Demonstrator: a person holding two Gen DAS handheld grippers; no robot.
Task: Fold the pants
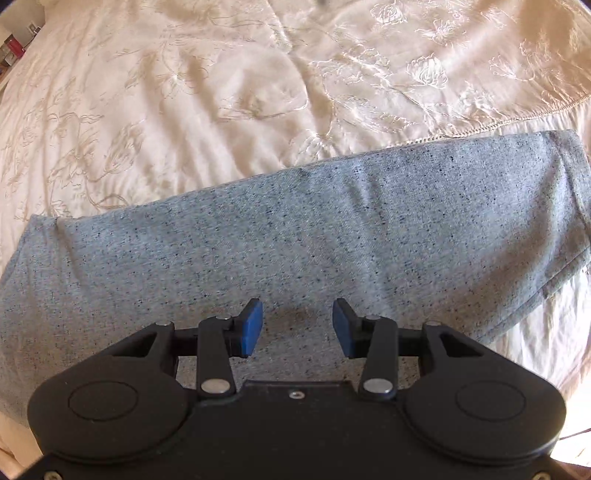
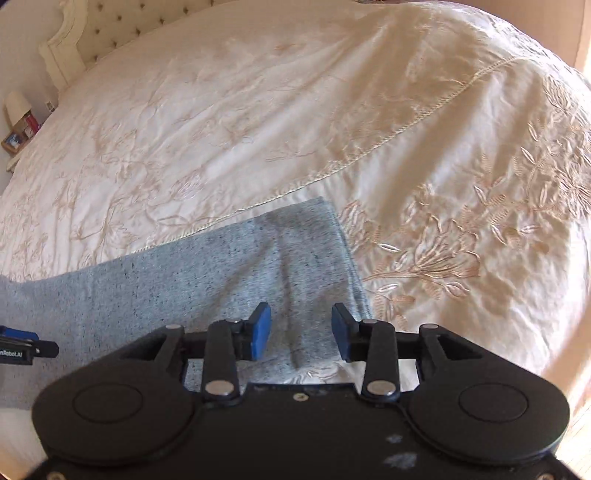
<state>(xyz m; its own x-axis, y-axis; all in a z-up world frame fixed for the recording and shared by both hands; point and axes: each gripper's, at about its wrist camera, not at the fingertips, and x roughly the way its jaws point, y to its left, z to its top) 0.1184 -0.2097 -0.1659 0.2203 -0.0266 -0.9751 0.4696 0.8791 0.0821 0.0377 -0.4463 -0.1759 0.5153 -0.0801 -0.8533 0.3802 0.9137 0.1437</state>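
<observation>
Grey speckled pants [image 1: 280,243] lie flat on the cream bedspread [image 1: 184,92], stretched left to right. My left gripper [image 1: 297,326] is open and empty, just above the middle of the pants near their front edge. In the right wrist view the pants [image 2: 192,280] end at a hem on the right. My right gripper [image 2: 300,330] is open and empty, over that right end near its front corner. The tip of the left gripper [image 2: 26,349] shows at the left edge of the right wrist view.
The embroidered bedspread [image 2: 295,110] covers the whole bed, with a stitched seam [image 2: 369,155] running diagonally behind the pants. A tufted headboard [image 2: 96,33] and a nightstand with a lamp [image 2: 18,110] stand at the far left.
</observation>
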